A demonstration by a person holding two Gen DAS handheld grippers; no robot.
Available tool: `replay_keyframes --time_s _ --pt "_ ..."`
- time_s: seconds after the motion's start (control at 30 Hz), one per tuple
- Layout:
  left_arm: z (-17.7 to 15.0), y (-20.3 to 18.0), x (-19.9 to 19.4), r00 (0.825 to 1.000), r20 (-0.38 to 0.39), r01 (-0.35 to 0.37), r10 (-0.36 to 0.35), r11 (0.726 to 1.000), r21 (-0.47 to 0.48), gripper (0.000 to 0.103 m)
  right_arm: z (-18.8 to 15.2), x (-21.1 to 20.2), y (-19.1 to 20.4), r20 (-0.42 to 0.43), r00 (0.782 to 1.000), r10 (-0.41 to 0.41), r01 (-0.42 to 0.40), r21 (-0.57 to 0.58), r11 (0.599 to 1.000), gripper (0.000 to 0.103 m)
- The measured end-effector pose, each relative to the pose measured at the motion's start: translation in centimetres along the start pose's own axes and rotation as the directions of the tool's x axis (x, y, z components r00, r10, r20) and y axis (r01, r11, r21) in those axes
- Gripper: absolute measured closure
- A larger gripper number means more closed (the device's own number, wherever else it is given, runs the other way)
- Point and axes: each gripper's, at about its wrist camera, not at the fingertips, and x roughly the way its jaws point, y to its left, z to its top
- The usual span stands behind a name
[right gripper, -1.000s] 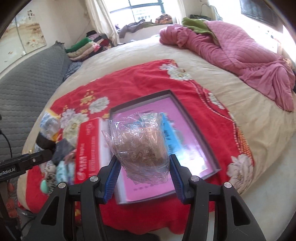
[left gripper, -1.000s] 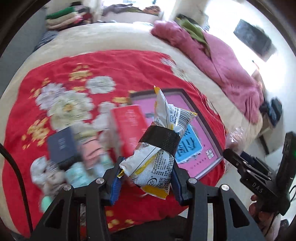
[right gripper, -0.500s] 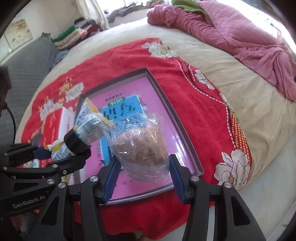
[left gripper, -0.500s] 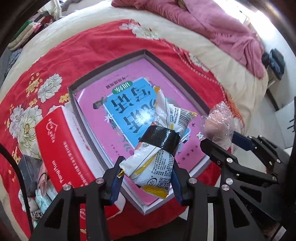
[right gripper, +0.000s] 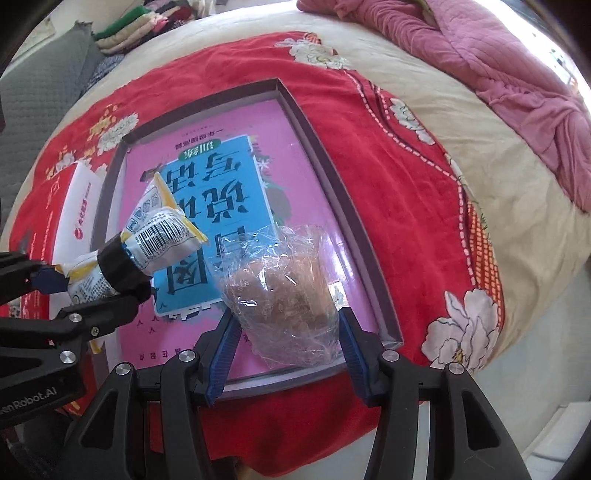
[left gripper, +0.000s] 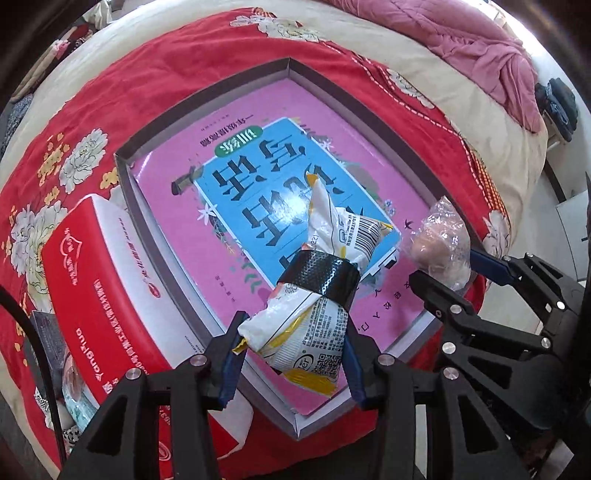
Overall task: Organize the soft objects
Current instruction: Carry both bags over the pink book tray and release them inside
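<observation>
I have swung both tongs over the tray point(left gripper: 207, 94): left gripper point(left gripper: 291, 354) clamps the snack packet point(left gripper: 314, 299), right gripper point(right gripper: 288, 339) clamps the clear bag point(right gripper: 284, 291), ready to drop.

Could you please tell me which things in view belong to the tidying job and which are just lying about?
In play:
- white-and-yellow snack packet with black band, in left gripper
- clear plastic bag of brown contents, in right gripper
- shallow grey box lined pink

Lying about:
- red-and-white carton
- pink quilt
- folded clothes

Both held packets now nearer tray point(left gripper: 207, 96)
</observation>
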Motion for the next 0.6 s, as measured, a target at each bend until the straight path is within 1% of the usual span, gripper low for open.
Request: replay_keyframes --time_s 0.1,0.23,0.43,0.6 --pt "-0.1 -0.1 0.6 1.0 -0.017 -0.003 0.003 1.0 0.004 0.056 -0.2 0.2 -0.2 -0.007 1.0 -0.016 0.016 -0.002 1.0 0.047" --pt "-0.2 -0.1 1.4 0.999 -0.045 -0.01 0.011 1.0 0.011 0.055 -0.4 -0.1 -0.5 -0.004 1.0 -0.013 0.013 0.008 1.0 0.047" --pt "-0.3 -0.1 1.5 0.999 -0.047 -0.005 0.006 1.0 0.019 0.055 -0.6 -1.0 -0.5 0.013 1.0 -0.021 0.021 -0.003 1.0 0.046" --pt "-0.1 -0.1 1.4 0.999 -0.039 0.007 -0.006 1.0 0.016 0.054 -1.0 -2.4 -1.1 0.043 0.999 -0.003 0.001 0.032 0.999 0.046"
